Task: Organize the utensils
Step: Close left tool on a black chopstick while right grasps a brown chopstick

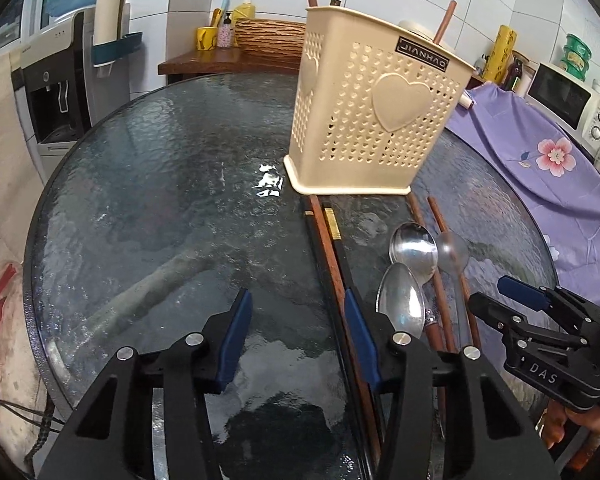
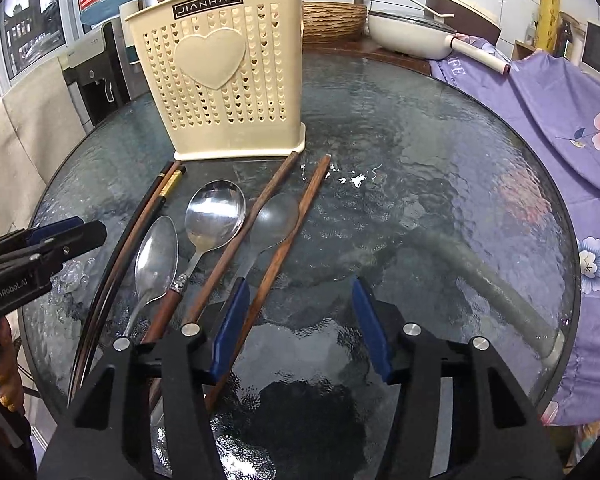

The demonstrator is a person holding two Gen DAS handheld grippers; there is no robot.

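Holder: cream perforated plastic utensil basket [image 2: 224,80] with a heart, upright near the middle of the round dark glass tabletop [image 2: 420,168].
Utensils: three metal spoons [image 2: 214,216] and brown wooden chopsticks [image 2: 300,208] lie loose between basket and near edge.
Left gripper [image 1: 296,340]: jaws partly apart, nothing between; black chopsticks [image 1: 320,248] just beside one pad.
Right gripper [image 2: 300,328]: jaws partly apart over bare glass, empty.
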